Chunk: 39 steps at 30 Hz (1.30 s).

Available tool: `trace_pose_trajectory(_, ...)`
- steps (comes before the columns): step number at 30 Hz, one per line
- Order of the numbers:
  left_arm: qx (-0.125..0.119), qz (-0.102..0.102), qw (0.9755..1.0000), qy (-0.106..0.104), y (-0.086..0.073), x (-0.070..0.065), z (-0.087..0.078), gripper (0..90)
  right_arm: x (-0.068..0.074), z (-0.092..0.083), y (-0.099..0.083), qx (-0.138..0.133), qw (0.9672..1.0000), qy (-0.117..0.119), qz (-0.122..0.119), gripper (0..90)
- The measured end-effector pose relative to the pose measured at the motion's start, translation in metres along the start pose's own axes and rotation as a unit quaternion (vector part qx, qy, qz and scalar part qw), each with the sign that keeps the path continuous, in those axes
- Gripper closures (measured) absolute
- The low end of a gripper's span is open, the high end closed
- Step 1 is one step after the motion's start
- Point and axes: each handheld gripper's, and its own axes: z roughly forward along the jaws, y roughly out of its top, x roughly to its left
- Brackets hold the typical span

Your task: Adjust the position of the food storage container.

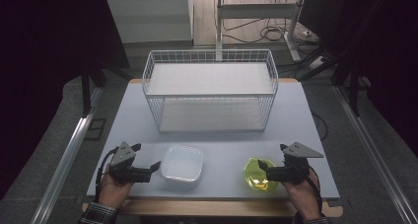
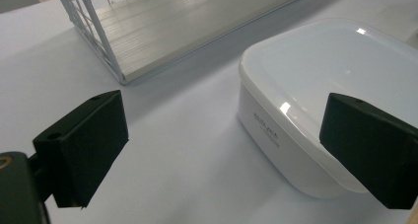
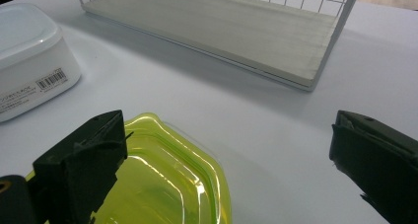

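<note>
Both tools released: left tool point(image 1: 148, 161) beside the white container point(image 1: 183, 163), right tool point(image 1: 272, 161) over the green lid point(image 1: 258, 173); nothing grasped, wire rack point(image 1: 210, 86) beyond them empty.

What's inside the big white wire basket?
The wire basket holds just two pale shelf boards, an upper board and a lower board. Nothing sits on either; the upper board hides none of the lower one's front.

White container point(image 1: 183, 163), yellow-green lid point(image 1: 260, 174), white wire basket point(image 1: 210, 90), plaid sleeve point(image 1: 98, 215)
</note>
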Motion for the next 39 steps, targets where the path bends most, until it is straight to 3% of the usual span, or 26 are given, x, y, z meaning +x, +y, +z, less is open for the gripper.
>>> trace_pose_trajectory(6,0.001,0.001,1.0,0.001,0.0,0.0,0.0,4.2,0.0,0.001,0.0,0.003,0.9998,-0.017,0.005,0.0)
trace_pose_trajectory(9,0.001,0.001,1.0,0.002,-0.001,0.0,0.0,4.2,0.004,0.0,0.002,0.004,0.9999,-0.008,0.006,0.0)
trace_pose_trajectory(11,0.001,0.001,1.0,0.002,0.0,0.0,0.0,4.2,0.008,-0.001,0.005,0.004,0.9999,-0.013,-0.002,1.2)
trace_pose_trajectory(14,0.0,0.0,1.0,0.002,-0.001,0.0,0.0,4.2,0.018,-0.006,0.01,0.006,0.9997,-0.011,-0.019,21.9)
trace_pose_trajectory(18,0.0,0.0,1.0,0.002,-0.001,0.001,0.0,4.3,0.031,-0.013,0.017,0.019,0.9979,0.036,-0.05,59.2)
trace_pose_trajectory(21,0.001,0.0,1.0,0.002,-0.001,0.001,0.001,4.3,0.04,-0.013,0.019,0.033,0.9956,0.06,-0.065,77.3)
trace_pose_trajectory(24,0.001,0.0,1.0,0.002,-0.001,0.0,0.001,4.3,0.051,-0.012,0.02,0.045,0.9923,0.083,-0.08,89.2)
trace_pose_trajectory(33,0.002,0.001,1.0,0.003,-0.001,0.0,0.001,4.3,0.089,0.006,0.015,0.092,0.9795,0.129,-0.124,89.6)
trace_pose_trajectory(39,0.002,0.0,1.0,0.003,-0.001,0.0,0.001,4.3,0.086,0.012,0.011,0.111,0.9778,0.125,-0.127,89.6)
